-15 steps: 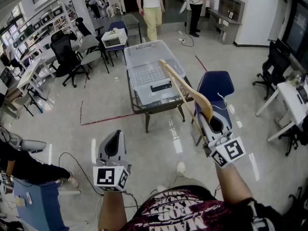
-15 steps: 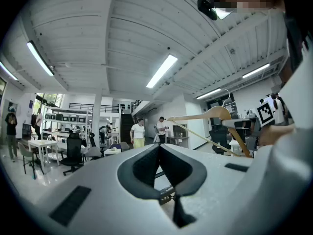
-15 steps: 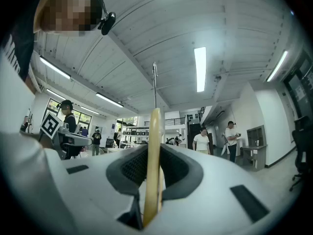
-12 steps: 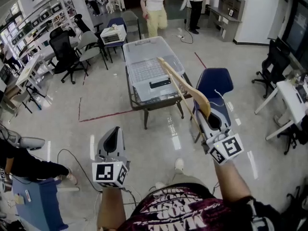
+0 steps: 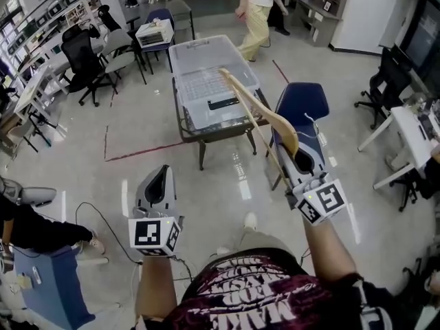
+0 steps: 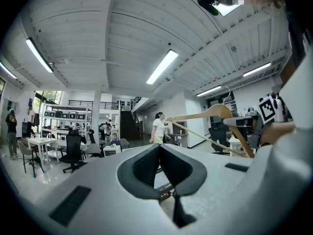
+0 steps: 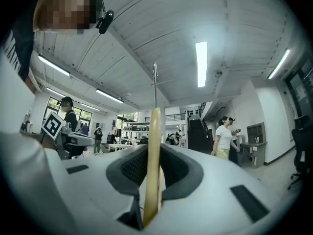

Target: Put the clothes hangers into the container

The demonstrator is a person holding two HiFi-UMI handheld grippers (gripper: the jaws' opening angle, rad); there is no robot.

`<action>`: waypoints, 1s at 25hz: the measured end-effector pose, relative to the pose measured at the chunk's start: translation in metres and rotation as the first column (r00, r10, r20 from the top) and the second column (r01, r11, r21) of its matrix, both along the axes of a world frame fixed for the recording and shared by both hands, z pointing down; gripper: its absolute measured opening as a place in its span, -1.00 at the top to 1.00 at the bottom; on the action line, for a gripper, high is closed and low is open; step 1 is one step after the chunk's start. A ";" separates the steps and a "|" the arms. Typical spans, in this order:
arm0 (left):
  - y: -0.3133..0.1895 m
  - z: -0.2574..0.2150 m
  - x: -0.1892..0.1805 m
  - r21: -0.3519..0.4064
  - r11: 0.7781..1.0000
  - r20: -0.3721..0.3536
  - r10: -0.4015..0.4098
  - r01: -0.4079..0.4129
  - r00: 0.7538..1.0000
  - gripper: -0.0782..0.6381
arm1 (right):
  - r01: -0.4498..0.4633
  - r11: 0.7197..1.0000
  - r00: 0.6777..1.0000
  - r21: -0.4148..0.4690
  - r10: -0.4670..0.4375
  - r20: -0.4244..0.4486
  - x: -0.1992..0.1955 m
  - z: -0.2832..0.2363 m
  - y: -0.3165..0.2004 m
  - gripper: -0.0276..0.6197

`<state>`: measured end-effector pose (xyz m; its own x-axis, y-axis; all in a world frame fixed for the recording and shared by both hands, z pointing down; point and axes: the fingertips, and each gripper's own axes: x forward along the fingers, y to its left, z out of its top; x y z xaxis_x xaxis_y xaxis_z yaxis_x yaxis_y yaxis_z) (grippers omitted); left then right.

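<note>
Right fingers (image 7: 131,166) — wooden hanger (image 7: 153,161) between

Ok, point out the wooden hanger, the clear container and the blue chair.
wooden hanger (image 5: 278,124), head view, upper arm
clear container (image 5: 205,41), head view, far rim
blue chair (image 5: 302,100), head view, seat

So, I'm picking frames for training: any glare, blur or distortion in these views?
Head view: sharp, evenly lit, glare streaks on the glossy floor. Left gripper view: strong fisheye, dark corners, bright strip light. Right gripper view: same fisheye; the wooden hanger close to the lens looks soft.
</note>
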<state>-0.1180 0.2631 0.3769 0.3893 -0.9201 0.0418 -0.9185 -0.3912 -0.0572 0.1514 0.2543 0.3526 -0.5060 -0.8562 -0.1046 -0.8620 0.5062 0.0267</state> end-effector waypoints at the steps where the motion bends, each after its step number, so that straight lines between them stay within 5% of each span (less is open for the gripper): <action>1: -0.001 0.000 0.001 -0.001 1.000 -0.002 0.004 -0.004 1.000 0.76 | -0.004 1.000 1.000 -0.001 0.004 0.000 0.001 -0.002 -0.001 0.73; 9: -0.019 0.019 0.001 -0.044 0.999 -0.006 0.023 -0.024 1.000 0.76 | -0.024 0.999 0.999 -0.041 0.025 0.032 0.011 0.004 -0.019 0.73; 25: -0.112 0.046 -0.007 -0.114 0.993 0.001 -0.019 0.019 1.000 0.76 | 0.028 0.995 0.999 -0.097 -0.024 0.042 0.004 0.024 -0.134 0.73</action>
<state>-0.1248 0.1511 0.4225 0.3722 -0.9164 0.1472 -0.9257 -0.3781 -0.0134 0.1556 0.1205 0.3769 -0.5254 -0.8498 -0.0421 -0.8478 0.5271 -0.0591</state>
